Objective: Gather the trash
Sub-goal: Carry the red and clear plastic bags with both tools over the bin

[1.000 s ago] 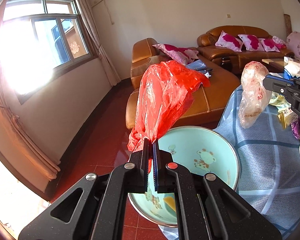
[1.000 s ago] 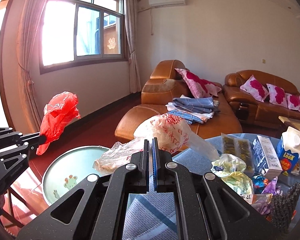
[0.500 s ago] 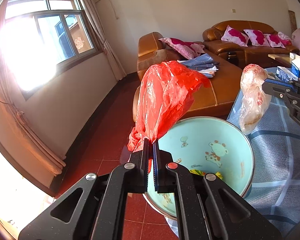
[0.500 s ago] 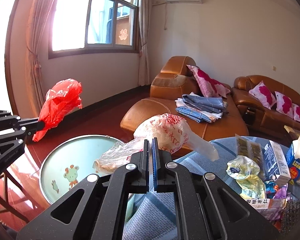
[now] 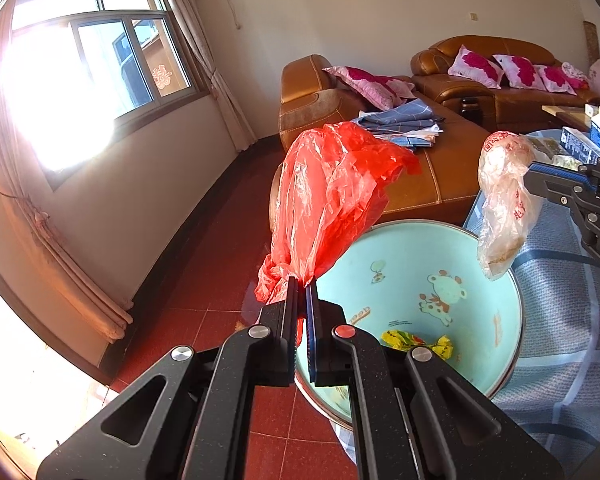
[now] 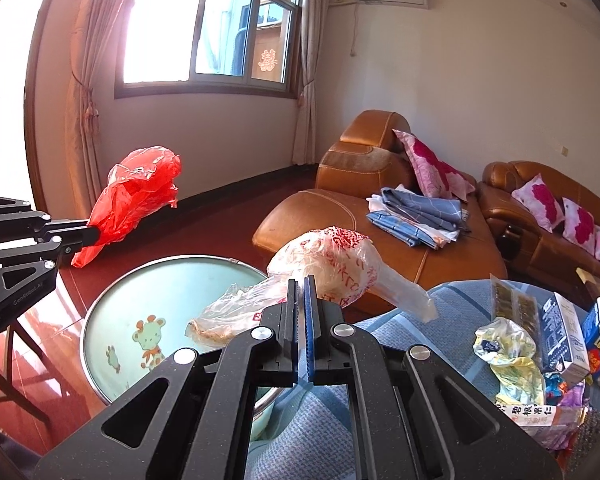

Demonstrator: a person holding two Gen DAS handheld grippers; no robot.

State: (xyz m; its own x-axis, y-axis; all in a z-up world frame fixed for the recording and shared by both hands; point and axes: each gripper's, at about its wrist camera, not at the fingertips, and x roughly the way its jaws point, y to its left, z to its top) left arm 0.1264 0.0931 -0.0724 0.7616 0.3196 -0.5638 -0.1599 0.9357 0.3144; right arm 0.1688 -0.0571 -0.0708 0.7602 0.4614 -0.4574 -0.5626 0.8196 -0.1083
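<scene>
Bunching from each clamped claw, red bag (image 5: 332, 200) and clear bag (image 6: 332, 264) hide their contents.

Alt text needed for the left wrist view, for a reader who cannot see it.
The left gripper is shut on a crumpled red plastic bag above a pale blue cartoon basin holding a yellow wrapper. At right, the right gripper holds a clear printed bag over the basin's rim.

Littered table (image 6: 328, 432), blue checked cloth (image 5: 572, 320)
</scene>
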